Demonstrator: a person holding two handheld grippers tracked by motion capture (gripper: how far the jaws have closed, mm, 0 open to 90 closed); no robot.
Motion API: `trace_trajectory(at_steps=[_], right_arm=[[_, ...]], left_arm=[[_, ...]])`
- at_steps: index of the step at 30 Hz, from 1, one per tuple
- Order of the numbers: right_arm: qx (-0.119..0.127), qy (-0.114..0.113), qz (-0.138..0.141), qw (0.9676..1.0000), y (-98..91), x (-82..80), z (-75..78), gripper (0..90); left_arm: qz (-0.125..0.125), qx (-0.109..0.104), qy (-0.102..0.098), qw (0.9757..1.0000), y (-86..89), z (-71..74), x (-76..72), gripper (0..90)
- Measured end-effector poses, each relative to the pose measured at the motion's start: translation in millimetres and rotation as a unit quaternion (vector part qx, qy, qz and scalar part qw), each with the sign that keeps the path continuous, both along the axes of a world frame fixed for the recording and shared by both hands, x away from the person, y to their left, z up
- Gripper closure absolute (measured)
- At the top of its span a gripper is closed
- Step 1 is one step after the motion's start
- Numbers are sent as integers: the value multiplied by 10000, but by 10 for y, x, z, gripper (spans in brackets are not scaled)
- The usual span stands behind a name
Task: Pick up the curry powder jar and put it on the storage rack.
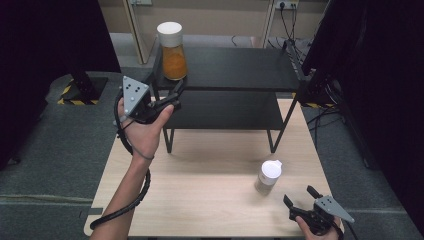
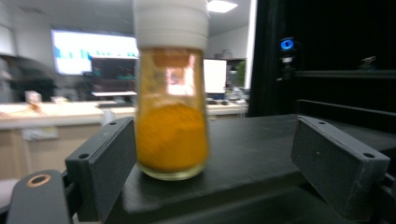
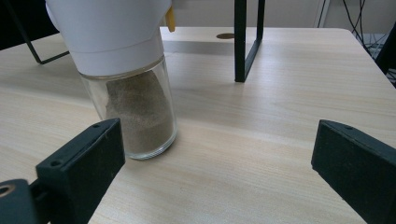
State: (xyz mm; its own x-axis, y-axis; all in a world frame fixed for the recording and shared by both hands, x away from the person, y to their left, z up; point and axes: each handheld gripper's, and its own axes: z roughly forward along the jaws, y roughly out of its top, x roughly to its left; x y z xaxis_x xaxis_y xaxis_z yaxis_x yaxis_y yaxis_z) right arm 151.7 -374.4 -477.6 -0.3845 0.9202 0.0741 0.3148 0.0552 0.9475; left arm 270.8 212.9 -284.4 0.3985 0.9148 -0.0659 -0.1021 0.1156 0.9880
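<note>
Nearest the person, at the front right corner of the worktop (image 1: 210, 200), the right gripper (image 1: 301, 197) rests low in the right hand (image 1: 315, 227), its jaws spread wide with nothing between them. Just ahead of it and a little to its left stands a small glass jar (image 1: 267, 176) with a white cap, upright on the pale wood. In the right gripper view this jar (image 3: 135, 109) holds a grey-brown powder and stands just beyond the left jaw, apart from it; the far jaw is well off to the other side.

Farther back on the left, the left hand (image 1: 145, 132) holds the left gripper (image 1: 178, 90) raised above the worktop, its cable trailing down along the forearm. Its jaws point at the near left corner of a black two-level shelf (image 1: 235, 67) that stands on the back half of the worktop.

On the top level of that shelf, at its left end, stands a glass bottle (image 1: 173, 52) with a white cap, about half full of orange powder. In the left gripper view the bottle (image 2: 172, 135) stands upright near the shelf's edge, just beyond the wide-open jaws and closer to the left one. Neither jaw presses on the glass.
</note>
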Motion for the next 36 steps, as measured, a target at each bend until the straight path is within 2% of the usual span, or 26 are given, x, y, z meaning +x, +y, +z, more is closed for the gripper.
trace_trajectory(at_steps=[4,5,8,10,13,17,20,36], right_arm=[[-6,0,0,10000,2,-1,1,29],[-12,-1,2,10000,3,-2,1,28],[-11,0,0,10000,3,-3,1,29],[-2,1,2,10000,1,-3,1,28],[2,2,3,10000,0,-2,0,29],[-35,3,5,10000,8,-2,5,29],[-29,1,-8,10000,11,-5,4,28],[-71,11,7,10000,21,-2,12,28]], left_arm=[[-1,23,-24,10000,-5,-43,-30,139],[55,83,-58,9999,-14,-68,-51,139],[43,93,-64,9999,-5,-91,-70,139],[103,207,-106,9997,-5,-136,-118,139],[127,221,-122,9996,3,-187,-156,139],[110,216,-68,9997,24,-291,-199,139],[71,282,-17,9996,35,-313,-190,139],[-10,286,51,9996,51,-543,-299,139]])
